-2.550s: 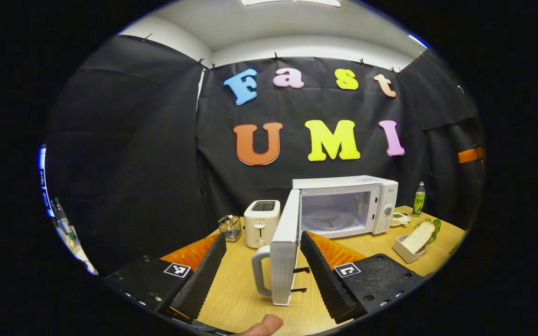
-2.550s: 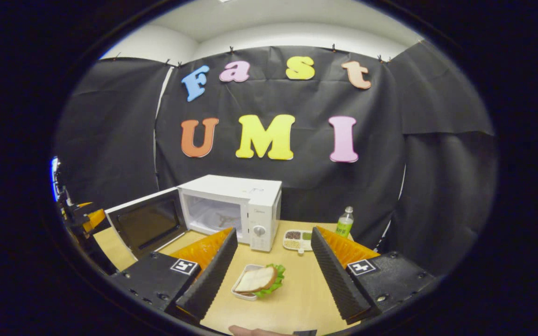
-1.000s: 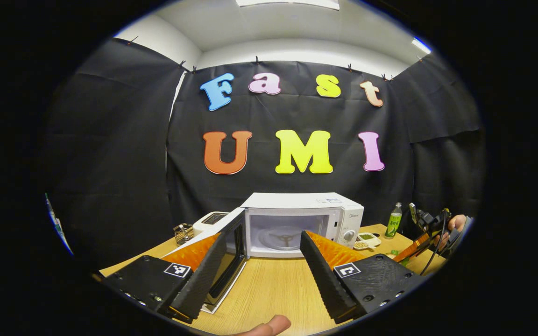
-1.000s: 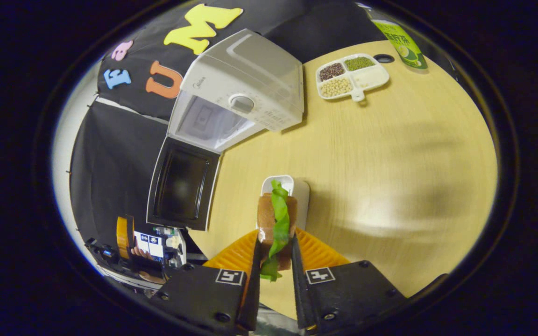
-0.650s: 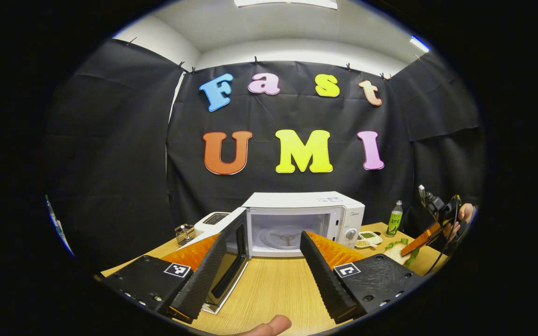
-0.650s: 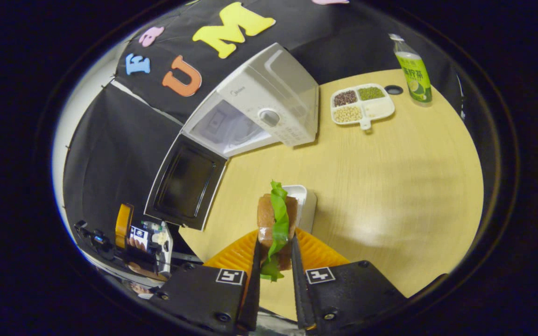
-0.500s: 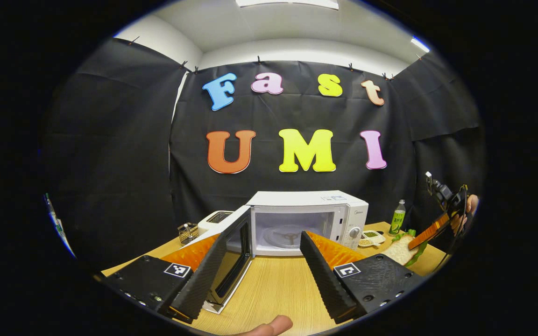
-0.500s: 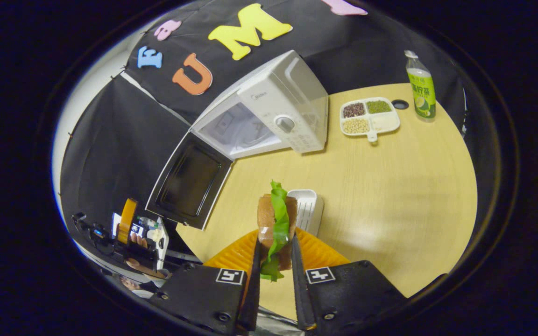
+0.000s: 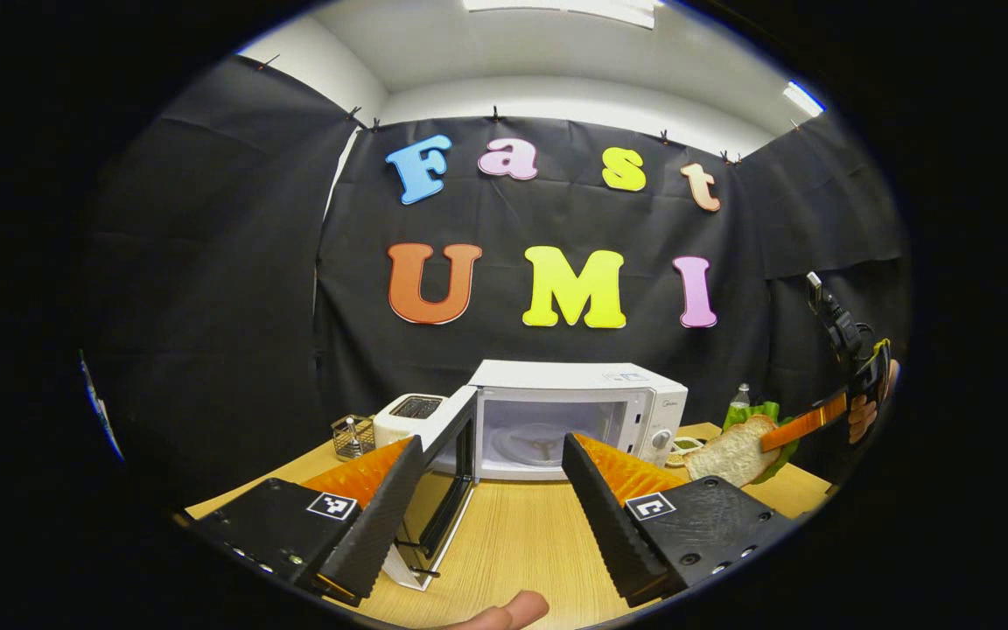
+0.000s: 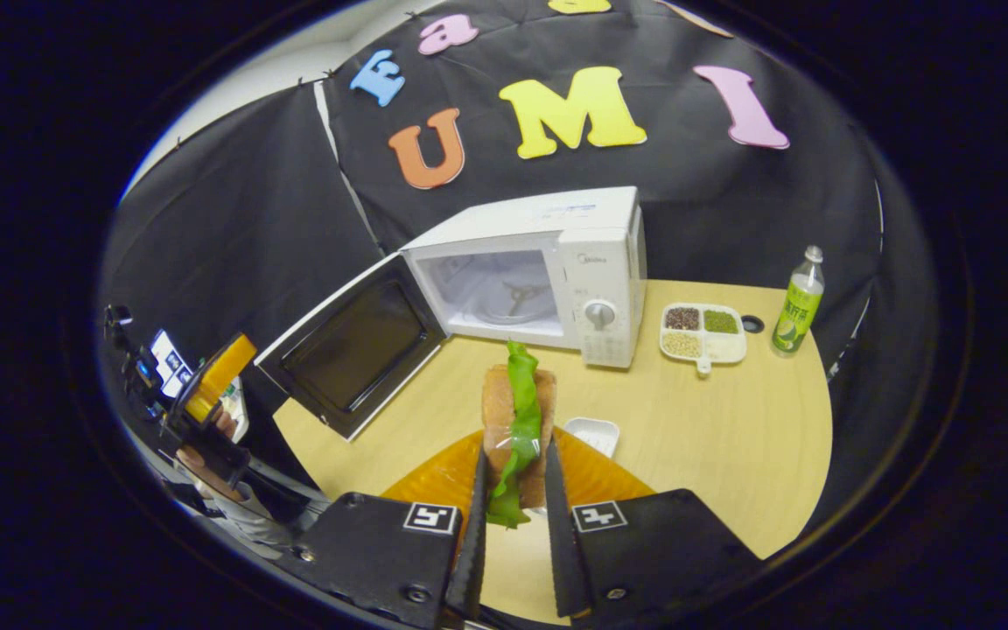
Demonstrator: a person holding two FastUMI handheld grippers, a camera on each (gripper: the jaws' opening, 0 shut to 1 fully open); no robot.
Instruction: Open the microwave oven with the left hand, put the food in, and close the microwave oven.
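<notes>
right gripper (image 10: pixel 513 534) at bottom centre of the right gripper view, jaws clamped on a brown bread sandwich with green lettuce (image 10: pixel 517 429), held on edge above the light wooden counter (image 10: pixel 731 437), off the surface. same sandwich at right of the left gripper view (image 9: pixel 736 451), held in the air just right of the oven. white microwave oven (image 10: pixel 556 271) sits upper centre of the right gripper view, its dark-windowed door (image 10: pixel 351 350) swung wide open to the left, cavity with turntable exposed. small white rectangular dish (image 10: pixel 591 435) on the counter just right of the sandwich, below the oven. white four-part tray of beans and grains (image 10: pixel 701 331) right of the oven, a clear bottle with green label (image 10: pixel 797 302) further right near the counter edge.

left gripper (image 9: pixel 491 507) at bottom of the left gripper view, jaws wide apart, holding nothing, low over the counter in front of the open oven (image 9: pixel 574 416). door (image 9: pixel 443 486) edge-on at lower centre-left, partly behind the left finger. white two-slot toaster (image 9: pixel 408 416) and a small wire basket (image 9: pixel 351 435) left of the oven. a fingertip (image 9: pixel 508 610) at the very bottom edge.
</notes>
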